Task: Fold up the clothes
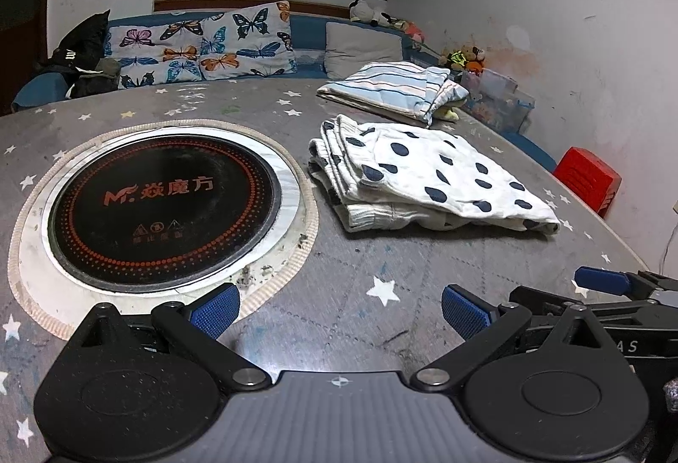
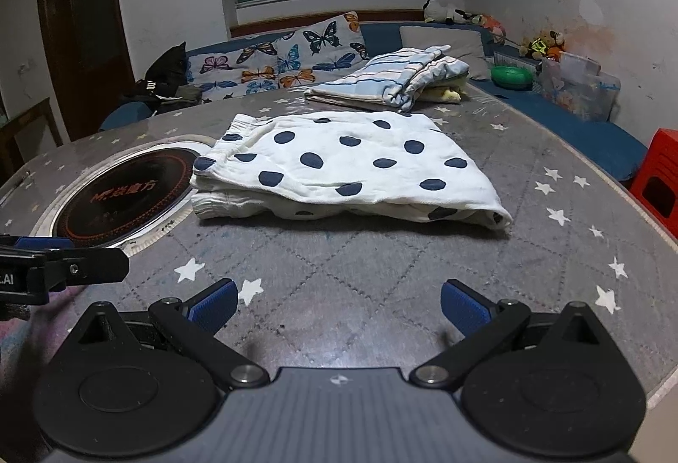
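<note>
Item: spotted garment (image 2: pixel 347 166), lies folded in layers mid-worktop (image 2: pixel 381 276), right of hob (image 1: pixel 165 204), striped folded pile (image 2: pixel 390 77) far behind; left claw (image 1: pixel 337 312) & right claw (image 2: pixel 337 308) both wide, empty, near edge; fold looks complete, or 1 more fold due—can't tell.

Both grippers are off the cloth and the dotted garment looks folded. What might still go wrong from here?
1. The dotted garment lies with its waistband end right beside the cooktop ring; a nudge leftward might slide it onto the grimy rim.
2. Its lower layers stick out unevenly at the near edge, so a pinch there by the open right gripper may catch only some layers and undo the fold.
</note>
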The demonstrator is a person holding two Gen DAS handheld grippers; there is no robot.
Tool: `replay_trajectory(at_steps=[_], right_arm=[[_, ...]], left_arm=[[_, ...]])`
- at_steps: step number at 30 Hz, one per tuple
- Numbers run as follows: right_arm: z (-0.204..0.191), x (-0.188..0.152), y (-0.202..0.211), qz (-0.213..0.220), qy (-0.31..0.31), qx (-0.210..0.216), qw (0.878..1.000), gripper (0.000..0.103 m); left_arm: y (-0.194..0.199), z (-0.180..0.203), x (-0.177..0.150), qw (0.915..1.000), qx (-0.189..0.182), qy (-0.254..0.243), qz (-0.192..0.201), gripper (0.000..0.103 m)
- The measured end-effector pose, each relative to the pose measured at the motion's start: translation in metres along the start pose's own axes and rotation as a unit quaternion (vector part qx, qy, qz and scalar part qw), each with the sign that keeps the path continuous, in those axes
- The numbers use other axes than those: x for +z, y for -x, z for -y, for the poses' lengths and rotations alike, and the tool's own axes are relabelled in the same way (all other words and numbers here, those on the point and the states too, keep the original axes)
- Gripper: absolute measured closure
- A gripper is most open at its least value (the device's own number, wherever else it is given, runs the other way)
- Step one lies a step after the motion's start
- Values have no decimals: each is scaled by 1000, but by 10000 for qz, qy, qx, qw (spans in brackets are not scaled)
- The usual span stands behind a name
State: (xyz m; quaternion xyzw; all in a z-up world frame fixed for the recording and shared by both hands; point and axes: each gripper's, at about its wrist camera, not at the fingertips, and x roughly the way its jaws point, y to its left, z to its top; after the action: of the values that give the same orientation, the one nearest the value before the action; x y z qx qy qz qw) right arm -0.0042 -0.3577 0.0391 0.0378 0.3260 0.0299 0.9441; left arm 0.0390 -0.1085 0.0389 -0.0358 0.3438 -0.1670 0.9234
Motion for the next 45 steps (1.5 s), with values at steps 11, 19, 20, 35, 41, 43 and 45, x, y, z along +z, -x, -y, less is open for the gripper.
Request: replay_trajectory(at_steps=[11, 19, 20, 35, 41, 43, 45], right_arm=[[1, -5, 0, -50, -37, -68, 10000, 0], [4, -6, 1, -41, -96, -69, 9999, 0], [4, -6, 1, -40, -99, -69, 9999, 0], [5, -3, -3, -25, -128, -62, 9999, 0], [6, -3, -6, -57, -129, -62, 9999, 0], [6, -3, -8, -68, -129, -57, 9999, 0], [6, -3, -9, -75, -126, -58, 9999, 0]], left_arm=[[1, 7, -7, 9999, -68, -80, -67, 0], [1, 11, -8, 9998, -95, -144, -72, 0], [1, 12, -8, 9998, -94, -149, -74, 0], [-5, 16, -7, 9997, -112, -204, -105, 0], [-8, 18, -6, 9996, -119, -243, -108, 0], [-9, 19, -5, 9995, -124, -254, -109, 0], [-10, 20, -4, 9995, -129, -265, -111, 0]])
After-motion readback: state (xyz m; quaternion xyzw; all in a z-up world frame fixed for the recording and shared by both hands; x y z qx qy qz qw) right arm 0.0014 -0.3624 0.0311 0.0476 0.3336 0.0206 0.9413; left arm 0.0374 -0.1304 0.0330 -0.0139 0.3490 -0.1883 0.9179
